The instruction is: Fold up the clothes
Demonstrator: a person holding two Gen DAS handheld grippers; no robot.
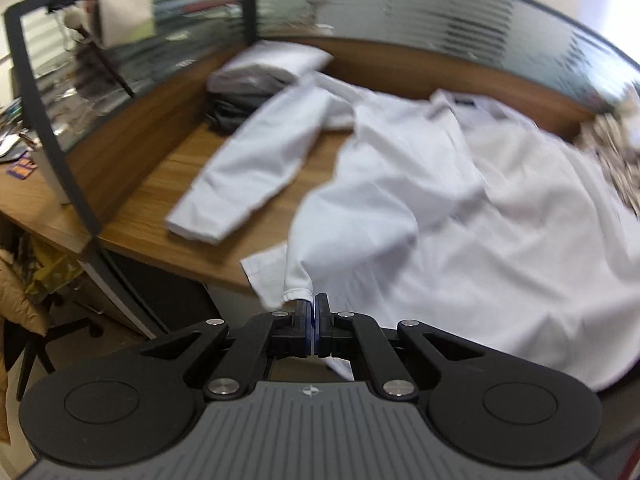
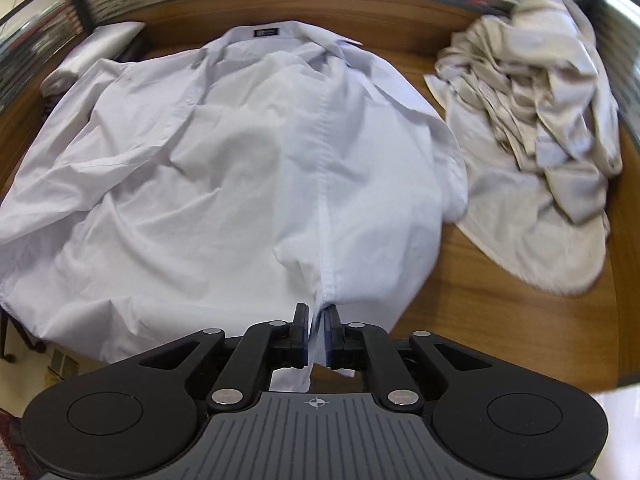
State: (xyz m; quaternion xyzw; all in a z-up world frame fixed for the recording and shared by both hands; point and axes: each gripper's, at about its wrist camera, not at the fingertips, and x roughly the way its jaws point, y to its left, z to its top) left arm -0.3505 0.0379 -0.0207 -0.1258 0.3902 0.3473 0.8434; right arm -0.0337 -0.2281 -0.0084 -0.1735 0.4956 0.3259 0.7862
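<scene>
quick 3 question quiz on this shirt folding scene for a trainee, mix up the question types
1. True or false: the white cotton dress shirt lies spread on the brown wooden desk with its collar at the far side.
2. In the right wrist view, the crumpled beige garment pile lies: A) left of the shirt, B) right of the shirt, C) under it.
3. What is the left gripper pinching?

Key:
1. True.
2. B.
3. The hem of the white shirt, at its near edge; the jaws are shut on the fabric. The right gripper has hem fabric between slightly parted jaws.
</scene>
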